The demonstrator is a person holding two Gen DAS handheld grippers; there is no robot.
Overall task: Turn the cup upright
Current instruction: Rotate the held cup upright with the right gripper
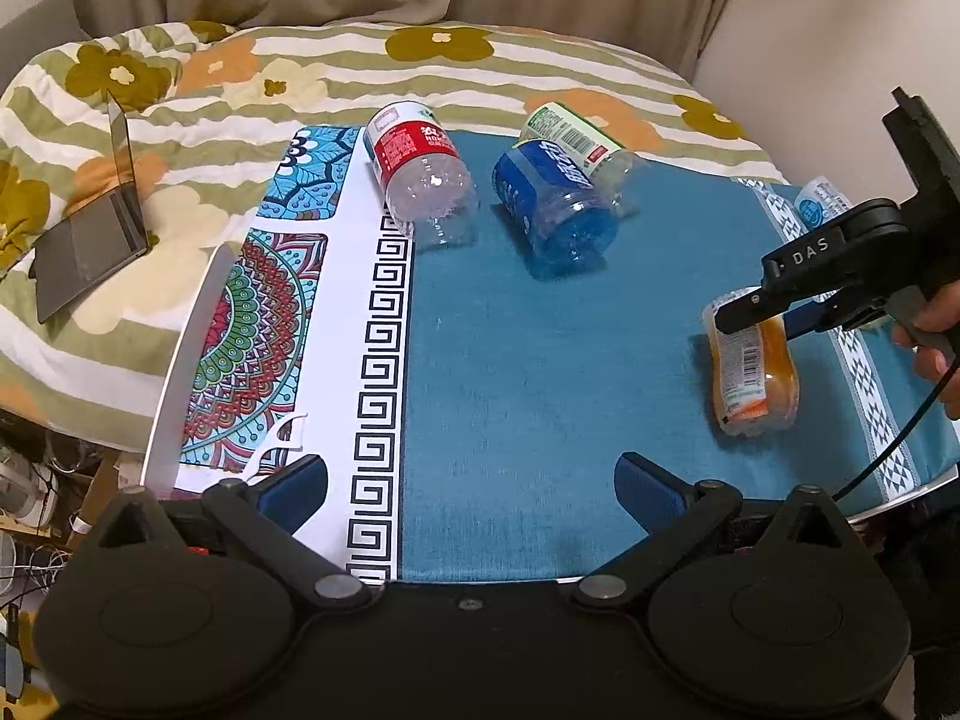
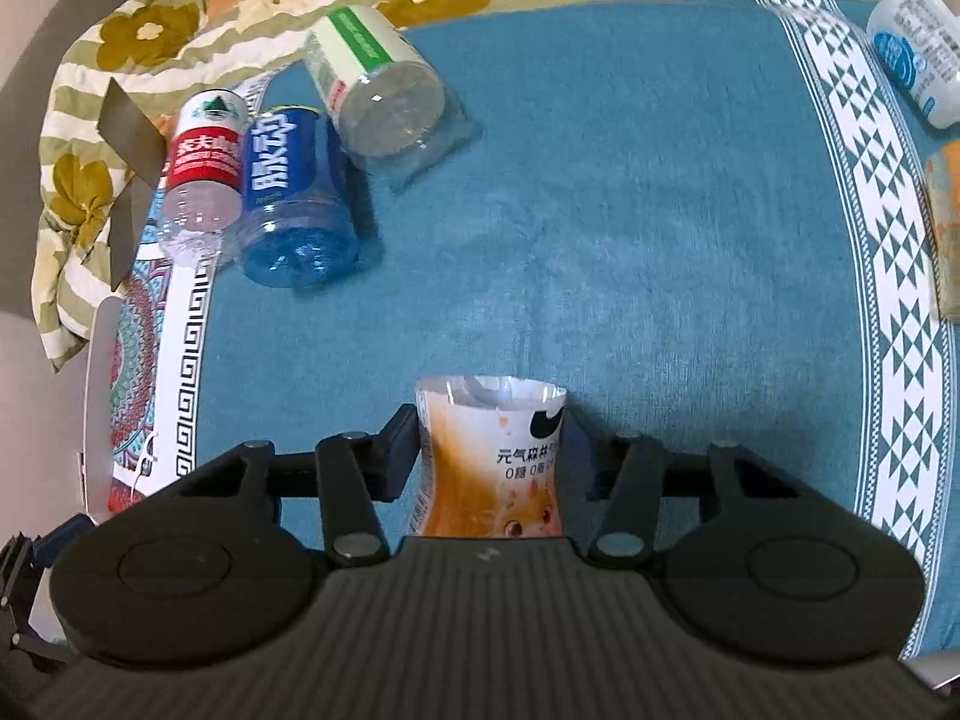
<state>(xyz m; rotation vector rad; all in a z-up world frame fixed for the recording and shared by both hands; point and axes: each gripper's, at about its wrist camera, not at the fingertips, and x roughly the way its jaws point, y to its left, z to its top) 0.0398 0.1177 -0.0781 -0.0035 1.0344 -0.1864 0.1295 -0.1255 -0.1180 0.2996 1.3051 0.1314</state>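
Observation:
An orange-labelled cut-bottle cup (image 1: 755,375) lies on its side on the blue tablecloth (image 1: 540,372) at the right. In the right wrist view its open rim points away from me. My right gripper (image 2: 489,447) is shut on the orange cup (image 2: 492,468), one pad pressed against each side of its narrow waist. The left wrist view shows the right gripper (image 1: 744,312) at the cup's far end. My left gripper (image 1: 471,480) hovers open over the table's near edge with nothing between its fingers.
Three more cut-bottle cups lie on their sides at the back: red-labelled (image 1: 420,174), blue (image 1: 555,204) and green-labelled (image 1: 576,138). A blue-and-white bottle (image 2: 918,54) and another orange one (image 2: 948,228) lie at the far right. An open laptop (image 1: 90,228) sits on the quilt at the left.

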